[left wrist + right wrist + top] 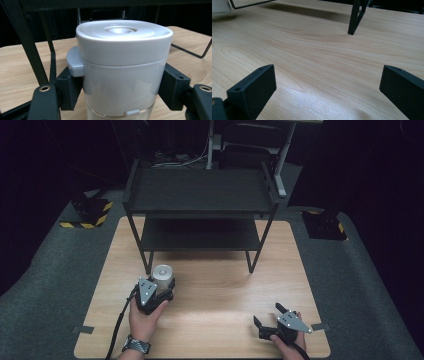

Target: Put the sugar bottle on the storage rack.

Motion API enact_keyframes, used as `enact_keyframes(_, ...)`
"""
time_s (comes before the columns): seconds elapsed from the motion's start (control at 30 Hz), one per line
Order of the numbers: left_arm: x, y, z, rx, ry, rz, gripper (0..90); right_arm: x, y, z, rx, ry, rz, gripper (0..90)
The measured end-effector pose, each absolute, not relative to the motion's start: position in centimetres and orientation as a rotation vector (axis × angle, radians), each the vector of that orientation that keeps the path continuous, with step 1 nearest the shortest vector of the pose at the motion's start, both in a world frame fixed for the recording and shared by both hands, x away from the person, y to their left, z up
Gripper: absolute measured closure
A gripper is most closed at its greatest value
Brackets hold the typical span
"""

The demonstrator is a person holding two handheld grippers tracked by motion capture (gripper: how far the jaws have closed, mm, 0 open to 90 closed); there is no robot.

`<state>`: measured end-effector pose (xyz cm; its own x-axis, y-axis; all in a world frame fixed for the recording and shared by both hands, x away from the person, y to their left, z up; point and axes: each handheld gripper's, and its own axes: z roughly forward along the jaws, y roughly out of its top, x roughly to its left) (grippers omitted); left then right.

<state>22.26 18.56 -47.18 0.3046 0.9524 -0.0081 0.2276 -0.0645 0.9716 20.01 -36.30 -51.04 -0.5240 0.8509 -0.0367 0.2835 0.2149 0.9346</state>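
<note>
Left tool (161, 292) grips a white canister (162, 272) in front of the shelf rack (200, 195); right tool (272, 317) rests wide and empty.

The canister stands on the bench (225, 290) just beside the rack's front left leg (148, 262), and the left tool's jaws press its body from both sides below the lid (124, 32), beside a side latch (75, 62). To my eye the hold is best kept level and below that latch, so the lid is not disturbed. The leg is close on the left, so any lift should probably come toward the person first. Open bench lies between the tools; the right tool sits near the front right corner, jaws spread over bare wood.
</note>
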Motion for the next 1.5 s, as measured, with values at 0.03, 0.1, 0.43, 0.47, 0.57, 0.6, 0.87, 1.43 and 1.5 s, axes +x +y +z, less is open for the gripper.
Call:
enact_keyframes(0.03,22.3,18.6,-47.2,1.532,1.126,0.875,29.5,20.0,-36.3,-51.0,1.046,1.929,1.304,0.7)
enact_keyframes(0.1,22.0,18.3,-46.5,1.538,1.108,0.888,29.6,20.0,-36.3,-51.0,1.048,1.929,1.303,0.8)
enact_keyframes(0.43,21.4,17.3,-42.5,1.532,1.081,0.861,29.6,20.0,-36.4,-51.1,1.053,1.927,1.308,0.7)
enact_keyframes(0.47,21.4,17.3,-42.5,1.532,1.081,0.861,29.6,20.0,-36.4,-51.1,1.053,1.927,1.308,0.7)
enact_keyframes(0.57,21.4,16.9,-41.5,1.53,1.074,0.863,29.6,20.1,-36.4,-51.1,1.052,1.929,1.311,0.7)
enact_keyframes(0.6,21.5,16.9,-41.2,1.523,1.075,0.856,29.6,20.1,-36.4,-51.0,1.052,1.93,1.312,0.7)
enact_keyframes(0.87,22.2,16.4,-38.5,1.497,1.046,0.856,29.6,20.1,-36.4,-51.1,1.049,1.931,1.314,0.7)
enact_keyframes(1.43,26.3,14.2,-34.5,1.478,1.018,0.892,29.6,20.1,-36.6,-51.1,1.041,1.936,1.319,0.7)
enact_keyframes(1.5,26.8,13.9,-34.3,1.482,1.029,0.9,29.6,20.1,-36.6,-51.1,1.04,1.936,1.32,0.7)
